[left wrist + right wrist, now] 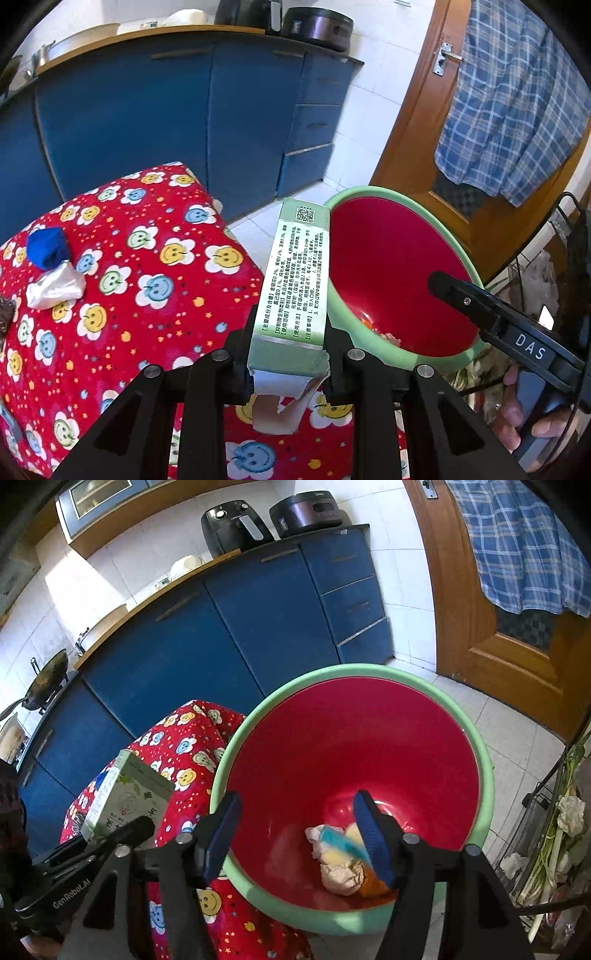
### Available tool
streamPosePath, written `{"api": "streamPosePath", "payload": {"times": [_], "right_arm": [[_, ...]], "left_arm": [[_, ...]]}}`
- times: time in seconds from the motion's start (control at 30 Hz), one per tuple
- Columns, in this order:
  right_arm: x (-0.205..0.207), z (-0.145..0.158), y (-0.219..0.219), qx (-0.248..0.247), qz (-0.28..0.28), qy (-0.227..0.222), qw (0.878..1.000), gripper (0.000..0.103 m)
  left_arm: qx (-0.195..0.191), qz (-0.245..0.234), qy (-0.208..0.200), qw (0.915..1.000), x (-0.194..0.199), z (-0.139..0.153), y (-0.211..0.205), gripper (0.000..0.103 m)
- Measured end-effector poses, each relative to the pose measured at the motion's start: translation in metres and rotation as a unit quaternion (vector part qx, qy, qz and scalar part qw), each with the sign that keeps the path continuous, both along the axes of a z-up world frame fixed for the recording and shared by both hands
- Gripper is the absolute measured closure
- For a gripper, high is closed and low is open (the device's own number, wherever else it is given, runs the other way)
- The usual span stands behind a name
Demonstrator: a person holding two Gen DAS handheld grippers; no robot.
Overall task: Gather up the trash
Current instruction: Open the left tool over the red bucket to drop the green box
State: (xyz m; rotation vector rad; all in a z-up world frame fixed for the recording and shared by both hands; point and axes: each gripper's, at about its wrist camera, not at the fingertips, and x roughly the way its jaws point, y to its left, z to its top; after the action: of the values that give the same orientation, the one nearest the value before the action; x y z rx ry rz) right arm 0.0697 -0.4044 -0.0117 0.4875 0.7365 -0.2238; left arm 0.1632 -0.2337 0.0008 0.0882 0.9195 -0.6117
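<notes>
The task is judged to be partly done. Several pieces of trash are already seen at the bottom of the red basin with the green rim (480,738): a crumpled pale wad (338,878), a blue and yellow wrapper (341,845) and something orange beside them. The right gripper (295,834) is held above the basin's near rim with its jaws parted and nothing between the blue pads, so its piece is taken to be released into the basin. The left gripper (288,354) is clenched on the torn lower end of a green carton (295,273) printed with small text, and the carton is held upright just beside the basin's left rim, over the edge of the surface covered by a red smiley-flower cloth (147,295); it has not yet been brought over the basin's mouth. Still left on the cloth, well apart from the basin, are a crumpled silver foil wrapper (55,288), a blue crumpled piece (48,247) touching it, and a dark item at the picture's far left edge that cannot be identified. By this reading, the carton is next to be dropped, and those pieces remain to be collected.
</notes>
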Motion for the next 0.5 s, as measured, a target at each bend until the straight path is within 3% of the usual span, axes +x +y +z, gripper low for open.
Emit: {"api": "streamPosePath", "payload": {"times": [0.5], "right_arm": [[-0.021,0.019,-0.02,-0.018,-0.053,-0.03,0.998,0.035]], "left_arm": [[0.002,-0.061,0.006,0.9981,0.004,-0.007,-0.06,0.073]]}}
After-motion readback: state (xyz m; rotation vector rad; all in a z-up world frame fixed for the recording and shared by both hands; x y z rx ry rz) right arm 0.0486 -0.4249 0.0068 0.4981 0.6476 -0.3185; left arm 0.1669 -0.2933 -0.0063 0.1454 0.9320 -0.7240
